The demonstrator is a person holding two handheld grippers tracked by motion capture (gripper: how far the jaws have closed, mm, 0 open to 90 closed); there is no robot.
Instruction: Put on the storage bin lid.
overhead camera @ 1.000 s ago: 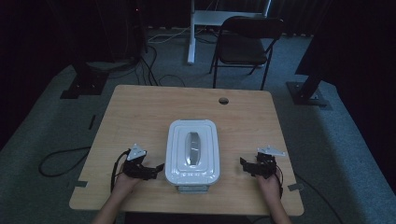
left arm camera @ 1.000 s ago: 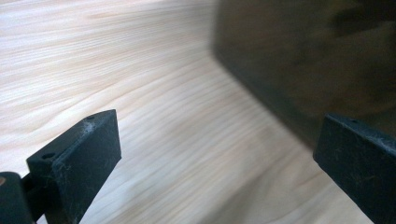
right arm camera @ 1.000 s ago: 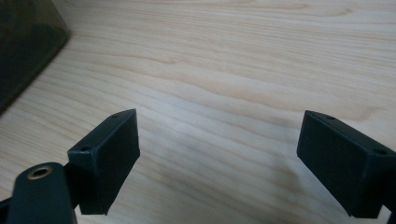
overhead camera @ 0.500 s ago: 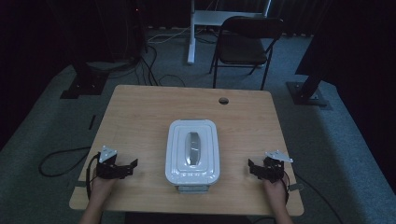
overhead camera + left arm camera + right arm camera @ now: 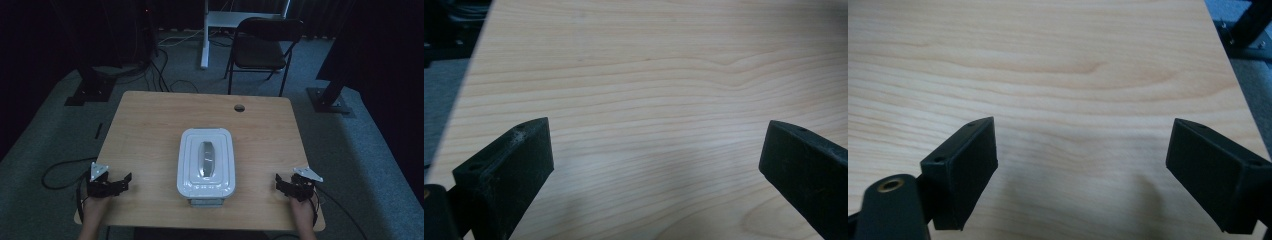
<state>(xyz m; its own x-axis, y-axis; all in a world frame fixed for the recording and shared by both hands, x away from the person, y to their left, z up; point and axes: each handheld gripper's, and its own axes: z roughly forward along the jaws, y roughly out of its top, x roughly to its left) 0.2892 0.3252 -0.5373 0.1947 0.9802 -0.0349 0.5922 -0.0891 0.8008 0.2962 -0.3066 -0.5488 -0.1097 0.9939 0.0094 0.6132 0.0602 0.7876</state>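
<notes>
A white lidded container (image 5: pixel 205 161) with a grey handle on its lid sits in the middle of the wooden table (image 5: pixel 150 130), near the front edge. My left gripper (image 5: pixel 124 181) rests at the table's front left corner, well apart from the container, and is open. In the left gripper view its jaws stand wide over bare wood (image 5: pixel 659 100). My right gripper (image 5: pixel 280 183) is at the front right, also open, with bare wood (image 5: pixel 1078 75) between its jaws in the right gripper view.
A round cable hole (image 5: pixel 239 107) lies near the table's far edge. A dark folding chair (image 5: pixel 264 47) and a white stand (image 5: pixel 205 35) are on the floor behind the table. Cables (image 5: pixel 60 172) trail on the carpet at the left.
Both grippers have drawn away from the container's sides, the left far out to the left corner, the right slightly outward and toward the front edge.
</notes>
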